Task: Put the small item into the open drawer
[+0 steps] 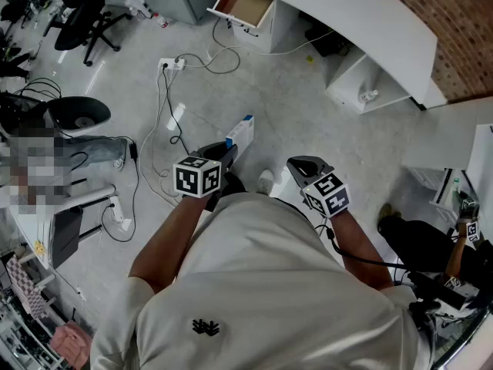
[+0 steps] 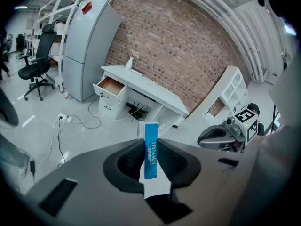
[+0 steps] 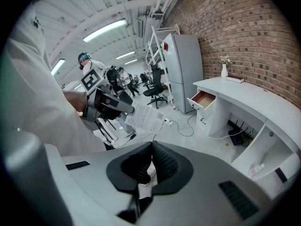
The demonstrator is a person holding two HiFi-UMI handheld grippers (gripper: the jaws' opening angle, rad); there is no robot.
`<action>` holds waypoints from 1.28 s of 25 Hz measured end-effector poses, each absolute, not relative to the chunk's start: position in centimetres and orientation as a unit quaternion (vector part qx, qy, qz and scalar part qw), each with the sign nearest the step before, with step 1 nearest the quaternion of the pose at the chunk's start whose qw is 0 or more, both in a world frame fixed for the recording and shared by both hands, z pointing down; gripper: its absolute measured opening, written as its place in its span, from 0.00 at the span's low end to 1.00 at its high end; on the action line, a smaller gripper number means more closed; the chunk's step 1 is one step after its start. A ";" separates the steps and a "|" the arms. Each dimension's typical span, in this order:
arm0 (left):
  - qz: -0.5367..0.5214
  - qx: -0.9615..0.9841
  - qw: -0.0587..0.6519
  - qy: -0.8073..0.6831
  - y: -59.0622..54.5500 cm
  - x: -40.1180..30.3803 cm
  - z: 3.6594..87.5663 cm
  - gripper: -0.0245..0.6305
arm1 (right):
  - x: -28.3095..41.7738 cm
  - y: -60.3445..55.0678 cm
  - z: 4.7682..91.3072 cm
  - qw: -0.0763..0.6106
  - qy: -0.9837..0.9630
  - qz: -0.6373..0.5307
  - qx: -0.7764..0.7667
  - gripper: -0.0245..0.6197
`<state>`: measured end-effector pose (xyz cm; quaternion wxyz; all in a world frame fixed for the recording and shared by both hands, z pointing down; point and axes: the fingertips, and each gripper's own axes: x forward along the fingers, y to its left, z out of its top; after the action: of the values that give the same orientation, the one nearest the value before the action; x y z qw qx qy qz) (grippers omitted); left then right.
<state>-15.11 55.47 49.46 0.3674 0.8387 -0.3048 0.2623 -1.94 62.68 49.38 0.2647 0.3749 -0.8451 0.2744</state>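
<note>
Grippers held forward, drawer well ahead.
I read the left gripper (image 2: 151,143) pinching the small blue-and-white box (image 2: 150,150), which sticks out past the jaw tips. The right gripper (image 3: 151,146) has its jaws pressed together, with nothing gripped. Beyond them, a power strip (image 1: 171,64) and cables lie on the grey floor (image 1: 293,106). Farthest off, the open drawer (image 2: 111,85) projects from the white desk (image 2: 150,87) by the brick wall (image 2: 188,46), well apart from the box.

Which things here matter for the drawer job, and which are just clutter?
Job: blue-and-white box, held by left gripper; open drawer.
Lying about: power strip, office chair, fridge, vase. Right gripper is shut on nothing.
</note>
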 end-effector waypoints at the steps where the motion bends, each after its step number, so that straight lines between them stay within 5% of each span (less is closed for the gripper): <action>1: 0.262 0.839 0.366 -0.306 55.4 -15.0 49.3 0.18 | -2.0 62.7 49.3 0.262 -0.846 0.275 0.374 0.08; 19: 0.240 0.845 0.384 -0.283 35.9 -15.0 50.6 0.18 | -2.8 46.5 50.0 0.294 -0.823 0.287 0.393 0.09; 22: 0.237 0.848 0.386 -0.275 30.3 -15.6 50.6 0.18 | -4.0 40.8 49.7 0.301 -0.820 0.285 0.396 0.18; 32: 0.240 0.844 0.389 -0.282 13.8 -17.7 51.0 0.18 | -5.8 24.3 48.2 0.277 -0.817 0.296 0.409 0.09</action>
<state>-17.70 13.85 50.96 0.3886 0.8438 -0.2817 0.2400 -5.78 24.29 48.17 0.2768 0.4095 -0.8174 0.2958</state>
